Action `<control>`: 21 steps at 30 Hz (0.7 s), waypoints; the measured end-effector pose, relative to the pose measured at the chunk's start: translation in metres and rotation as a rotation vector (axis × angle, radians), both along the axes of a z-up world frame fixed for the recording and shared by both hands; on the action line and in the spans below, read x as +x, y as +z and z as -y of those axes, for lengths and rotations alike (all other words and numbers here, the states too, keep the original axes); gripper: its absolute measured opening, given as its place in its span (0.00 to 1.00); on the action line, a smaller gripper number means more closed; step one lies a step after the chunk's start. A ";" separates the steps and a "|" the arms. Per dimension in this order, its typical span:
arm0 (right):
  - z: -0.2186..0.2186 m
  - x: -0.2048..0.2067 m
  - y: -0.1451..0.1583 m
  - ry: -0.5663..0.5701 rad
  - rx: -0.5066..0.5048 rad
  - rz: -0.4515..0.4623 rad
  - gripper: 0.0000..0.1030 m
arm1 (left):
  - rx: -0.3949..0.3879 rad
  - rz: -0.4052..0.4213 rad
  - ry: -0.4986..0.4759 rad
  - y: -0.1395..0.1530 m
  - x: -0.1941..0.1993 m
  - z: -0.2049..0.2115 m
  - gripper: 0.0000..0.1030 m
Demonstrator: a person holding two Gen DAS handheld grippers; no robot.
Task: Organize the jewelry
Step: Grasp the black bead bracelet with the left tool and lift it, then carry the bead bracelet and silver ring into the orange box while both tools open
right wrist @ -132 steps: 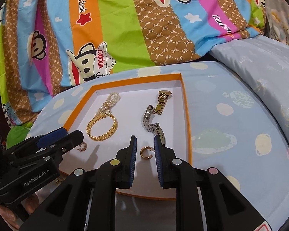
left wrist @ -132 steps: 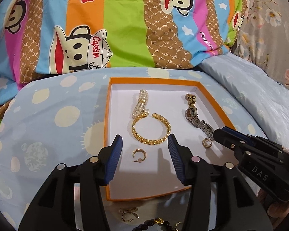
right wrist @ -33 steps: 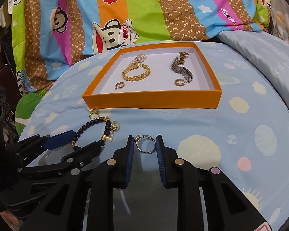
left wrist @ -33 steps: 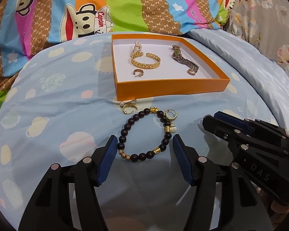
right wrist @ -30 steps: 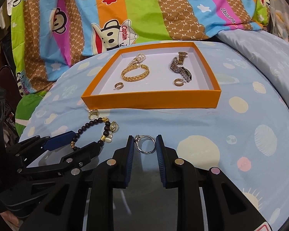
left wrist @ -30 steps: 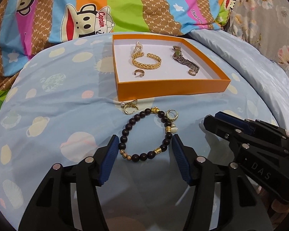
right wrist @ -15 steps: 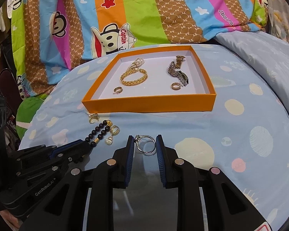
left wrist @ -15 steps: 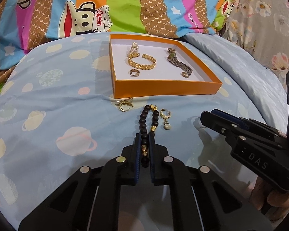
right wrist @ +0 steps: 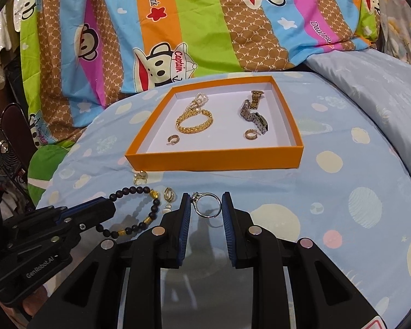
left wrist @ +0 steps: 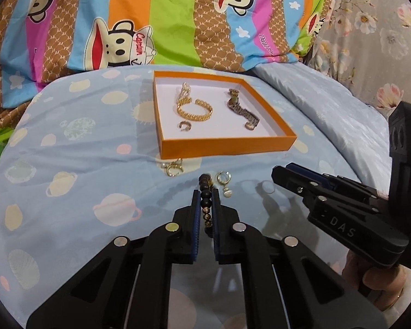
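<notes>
The left gripper pinches a dark beaded bracelet with gold spacer beads, its loop dangling.

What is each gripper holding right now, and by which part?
The left gripper pinches the bead bracelet by one side of its loop. The right gripper grips the silver ring across its band.

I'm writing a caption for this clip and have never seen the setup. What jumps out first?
The orange tray on the pale blue planet-print bedding draws the eye first, holding a gold bracelet, a watch and small gold earrings. In front of it, the left gripper is shut on a dark beaded bracelet, and the right gripper grips a silver ring. Behind, a loud striped cartoon-monkey quilt fills the background.
</notes>
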State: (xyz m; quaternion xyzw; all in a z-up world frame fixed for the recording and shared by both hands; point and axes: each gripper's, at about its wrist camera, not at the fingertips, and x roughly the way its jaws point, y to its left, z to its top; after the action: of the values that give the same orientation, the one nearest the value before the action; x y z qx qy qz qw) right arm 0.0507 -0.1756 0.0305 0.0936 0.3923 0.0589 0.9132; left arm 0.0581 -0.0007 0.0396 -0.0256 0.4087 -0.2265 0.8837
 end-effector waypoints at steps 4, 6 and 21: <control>0.003 0.001 0.008 -0.004 -0.002 0.020 0.21 | -0.012 0.029 -0.010 0.016 0.001 0.001 0.06; 0.005 0.003 0.013 -0.007 -0.002 0.032 0.21 | -0.015 0.047 -0.013 0.023 0.002 0.001 0.06; 0.024 0.043 0.053 -0.024 -0.013 0.129 0.21 | -0.029 0.240 0.001 0.091 0.038 0.013 0.07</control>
State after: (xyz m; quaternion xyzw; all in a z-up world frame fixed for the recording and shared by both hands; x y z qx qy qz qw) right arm 0.0937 -0.1992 0.0831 0.0884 0.3318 0.0510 0.9378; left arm 0.0960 -0.0135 0.1303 -0.0114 0.2965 -0.2335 0.9260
